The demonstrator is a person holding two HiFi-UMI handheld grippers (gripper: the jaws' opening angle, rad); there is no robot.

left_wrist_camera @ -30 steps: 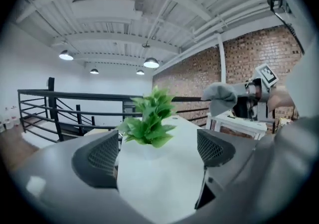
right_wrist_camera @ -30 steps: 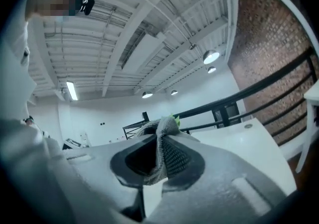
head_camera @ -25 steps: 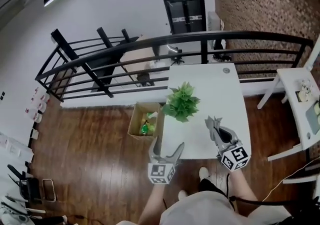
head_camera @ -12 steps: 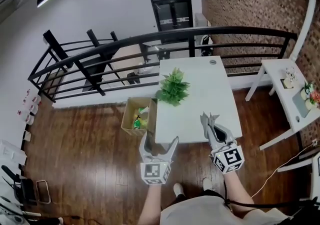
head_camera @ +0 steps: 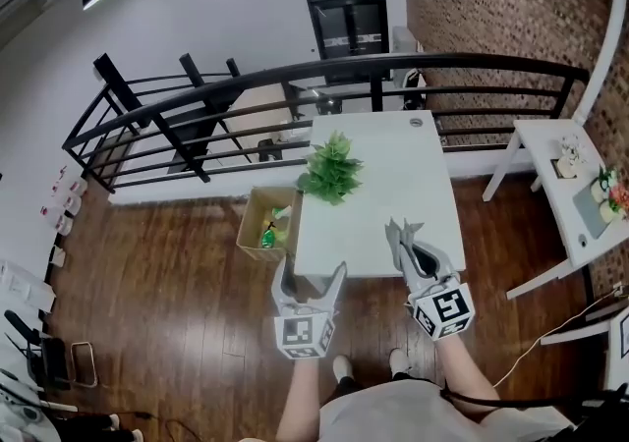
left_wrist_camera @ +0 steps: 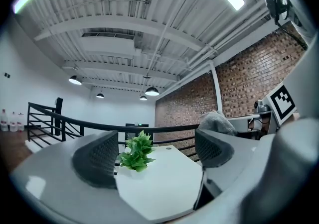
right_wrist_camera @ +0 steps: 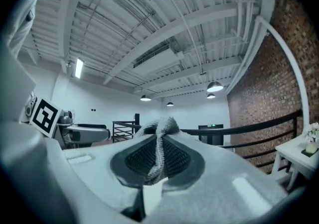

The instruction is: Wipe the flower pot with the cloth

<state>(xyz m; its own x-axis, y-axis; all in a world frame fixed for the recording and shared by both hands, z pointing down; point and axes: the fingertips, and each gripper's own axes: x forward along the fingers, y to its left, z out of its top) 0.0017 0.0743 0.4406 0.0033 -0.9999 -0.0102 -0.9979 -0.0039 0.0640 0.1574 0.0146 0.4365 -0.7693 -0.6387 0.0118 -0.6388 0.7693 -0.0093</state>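
While the person stood at the near end of the white table [head_camera: 378, 190], both grippers were held level in front of the body. The left gripper [head_camera: 312, 275] sat at the table's near left corner, its jaws partly apart with nothing between them; they had just been closing a little. The right gripper [head_camera: 405, 232] reached just over the near edge, its jaws pressed together on a fold of the grey cloth [right_wrist_camera: 158, 156], which stuck out past the tips.

A second before, both grippers had reached further in over the tabletop and nearer the plant; since then they had drawn back toward the person, the cloth still pinched in the right one.

Farther along the table's left side stood the green plant [head_camera: 329, 167], well apart from both grippers and in the same spot as before. Its leaves covered the flower pot, which could hardly be made out. On the floor beside that edge sat an open cardboard box [head_camera: 261, 227]. Beyond the table's far end ran a black railing [head_camera: 295, 77].
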